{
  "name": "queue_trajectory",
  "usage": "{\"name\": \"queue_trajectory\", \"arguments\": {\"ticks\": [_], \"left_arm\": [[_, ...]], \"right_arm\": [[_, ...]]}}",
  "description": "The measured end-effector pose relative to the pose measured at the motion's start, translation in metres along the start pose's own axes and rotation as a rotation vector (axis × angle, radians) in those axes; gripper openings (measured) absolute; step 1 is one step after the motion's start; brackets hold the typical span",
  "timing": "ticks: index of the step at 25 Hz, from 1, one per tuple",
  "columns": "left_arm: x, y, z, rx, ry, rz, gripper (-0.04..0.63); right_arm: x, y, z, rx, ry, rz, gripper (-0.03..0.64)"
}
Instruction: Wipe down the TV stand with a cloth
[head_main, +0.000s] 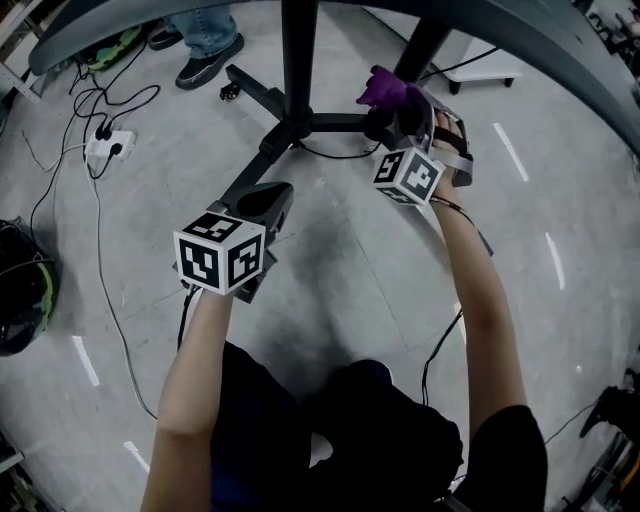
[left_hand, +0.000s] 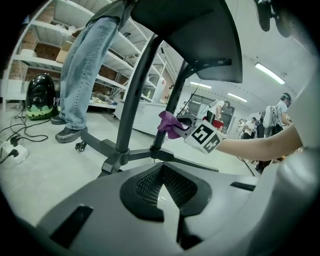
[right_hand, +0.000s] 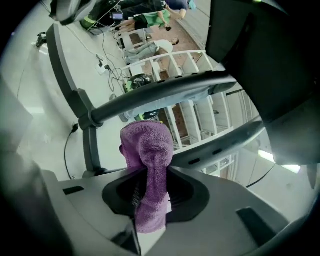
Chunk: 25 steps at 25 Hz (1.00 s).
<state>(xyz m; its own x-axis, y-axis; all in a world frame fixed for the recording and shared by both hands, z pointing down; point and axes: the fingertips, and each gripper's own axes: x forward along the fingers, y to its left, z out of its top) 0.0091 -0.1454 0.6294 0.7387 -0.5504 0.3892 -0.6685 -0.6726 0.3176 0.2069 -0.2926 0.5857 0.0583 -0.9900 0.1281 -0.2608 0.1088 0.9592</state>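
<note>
The TV stand's black post rises from a spread-leg base on the grey floor, with a second slanted post to its right. My right gripper is shut on a purple cloth, held against the lower part of that slanted post. The cloth stands bunched up between the jaws of my right gripper, close under a stand bar. My left gripper hovers over the near leg, shut and empty. From the left gripper I see the cloth at the post.
A white power strip with loose cables lies on the floor at the left. A person in jeans and dark shoes stands behind the stand. A black and green helmet-like object sits at far left. Shelving lines the wall.
</note>
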Motion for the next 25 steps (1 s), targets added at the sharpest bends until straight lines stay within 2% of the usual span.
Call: {"name": "queue_trajectory", "arguments": {"ticks": [6,14,20,25], "left_arm": [[0.01,-0.008,-0.001,0.003,0.006,-0.002,0.008],[0.015,-0.02,0.0,0.012,0.01,-0.02,0.008],[0.018,-0.013,-0.004,0.012,0.024,-0.004,0.008],[0.017,-0.006,-0.007,0.005,0.031,0.011,0.008]], "right_arm": [[-0.024,-0.084,-0.001,0.055,-0.037,-0.135,0.118],[-0.036,-0.173,-0.005,0.063,-0.046,-0.293,0.118],[-0.028,-0.21,-0.007,0.107,-0.055,-0.381,0.118],[-0.011,-0.211,-0.009,0.141,-0.048,-0.378,0.118]]}}
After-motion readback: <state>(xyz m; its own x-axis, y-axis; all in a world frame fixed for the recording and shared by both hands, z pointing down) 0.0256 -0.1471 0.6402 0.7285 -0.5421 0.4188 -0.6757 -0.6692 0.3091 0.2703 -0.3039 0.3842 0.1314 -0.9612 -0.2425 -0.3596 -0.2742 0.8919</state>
